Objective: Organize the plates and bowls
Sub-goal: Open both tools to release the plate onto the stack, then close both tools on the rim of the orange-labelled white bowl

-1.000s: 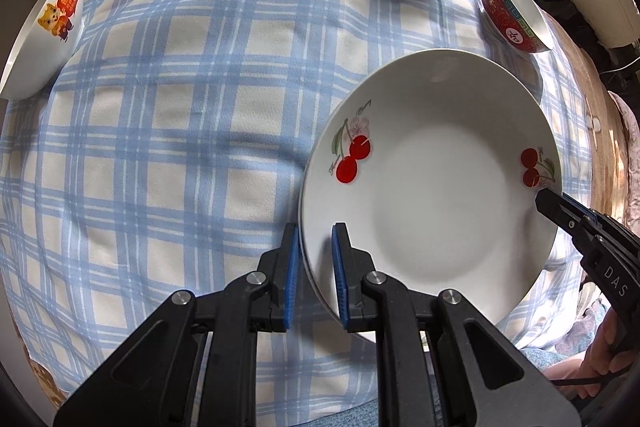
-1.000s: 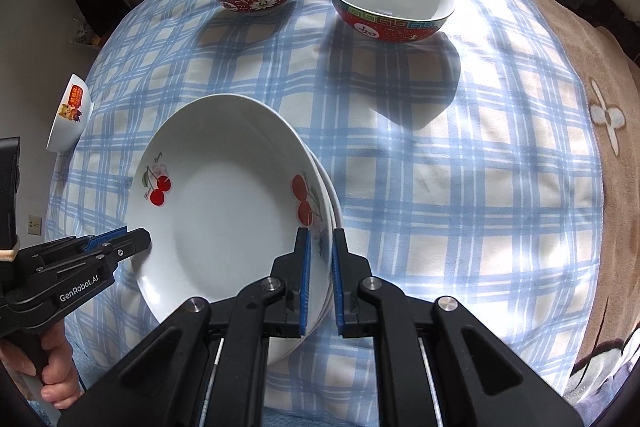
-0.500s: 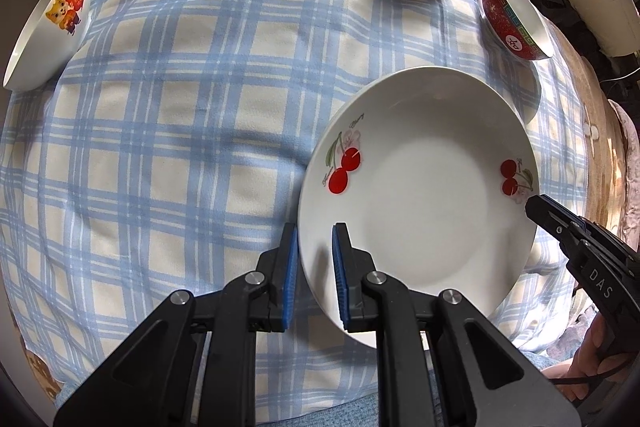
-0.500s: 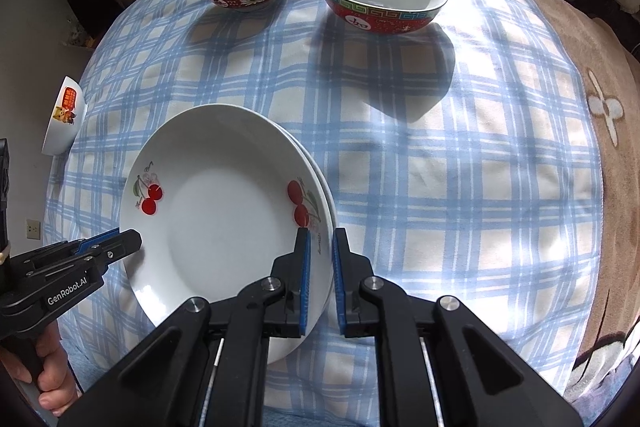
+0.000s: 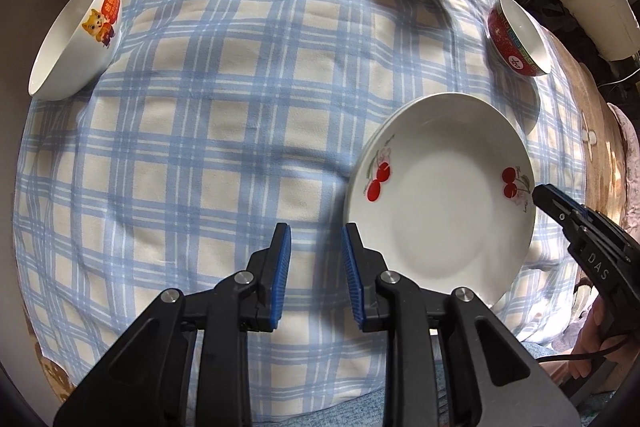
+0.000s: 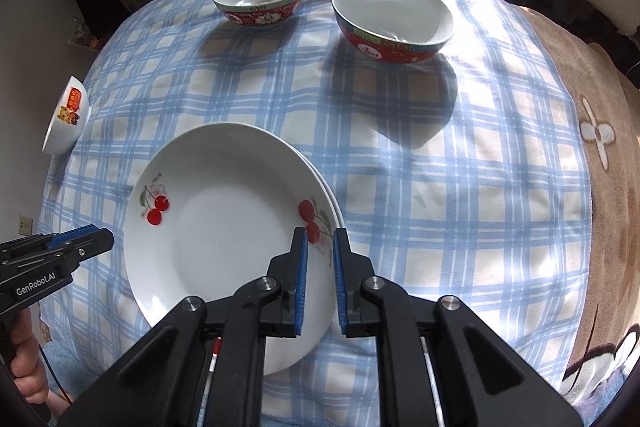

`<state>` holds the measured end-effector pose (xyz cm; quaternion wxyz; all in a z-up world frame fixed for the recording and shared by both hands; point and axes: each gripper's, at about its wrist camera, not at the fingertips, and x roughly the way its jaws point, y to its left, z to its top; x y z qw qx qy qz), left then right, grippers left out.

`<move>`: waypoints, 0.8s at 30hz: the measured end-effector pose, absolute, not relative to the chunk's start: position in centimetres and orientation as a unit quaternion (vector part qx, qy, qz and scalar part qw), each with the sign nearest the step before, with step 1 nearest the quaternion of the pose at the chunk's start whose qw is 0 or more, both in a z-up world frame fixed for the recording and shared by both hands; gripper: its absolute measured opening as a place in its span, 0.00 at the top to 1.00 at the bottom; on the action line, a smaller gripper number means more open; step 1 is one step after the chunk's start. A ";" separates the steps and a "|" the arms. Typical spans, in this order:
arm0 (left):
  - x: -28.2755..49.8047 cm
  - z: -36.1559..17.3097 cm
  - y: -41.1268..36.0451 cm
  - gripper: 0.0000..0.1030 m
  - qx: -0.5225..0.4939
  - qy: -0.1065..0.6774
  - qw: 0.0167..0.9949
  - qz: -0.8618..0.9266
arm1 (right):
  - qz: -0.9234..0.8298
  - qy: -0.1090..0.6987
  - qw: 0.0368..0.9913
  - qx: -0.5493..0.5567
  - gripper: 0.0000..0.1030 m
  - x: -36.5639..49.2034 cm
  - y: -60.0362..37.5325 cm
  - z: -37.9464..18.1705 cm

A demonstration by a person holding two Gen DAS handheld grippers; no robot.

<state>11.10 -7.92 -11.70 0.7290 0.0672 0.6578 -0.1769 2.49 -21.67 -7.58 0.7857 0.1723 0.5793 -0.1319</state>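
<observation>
On the far left, at the edge of the table, I see a white bowl with a cat picture [image 5: 74, 39], standing alone and well apart from the rest. The blue checked cloth [image 5: 224, 131] covers the table there and is bare in the middle.

My left gripper [image 5: 316, 267] points steeply down over the cloth, just left of the plates. Its jaws are opening at this moment and nothing is between the blue pads; I see only cloth in the gap. The right pad is just beside the near left rim of the top plate, but I cannot tell if it touches it.

The cherry plate [image 6: 224, 227] lies on a second plate [image 6: 334, 211], of which only a thin rim shows on the right side. This stack is on the near part of the table.

My right gripper [image 6: 320, 275] grips the near right rim of the stack: the rim passes between the two pads, beside the red cherries, and the jaws are almost together on it.

Far behind the plates stand two red patterned bowls, the left red bowl [image 6: 260, 3] and the right red bowl [image 6: 394, 21], near each other but not touching. On the right a brown blanket [image 6: 592, 147] lies beside the cloth.
</observation>
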 end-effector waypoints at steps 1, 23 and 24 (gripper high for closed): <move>11.3 -11.6 -7.5 0.75 0.069 0.657 0.731 -0.169 | -0.132 0.572 0.792 0.164 0.87 2.8 -21.5 -7.2; 19.3 -5.6 5.3 0.18 -0.007 0.598 0.798 -0.070 | -0.029 0.555 0.826 0.094 0.13 14.7 -10.7 -3.5; 19.9 -5.7 6.2 0.17 -0.015 0.599 0.798 -0.065 | -0.027 0.553 0.828 0.091 0.08 15.3 -10.2 -3.4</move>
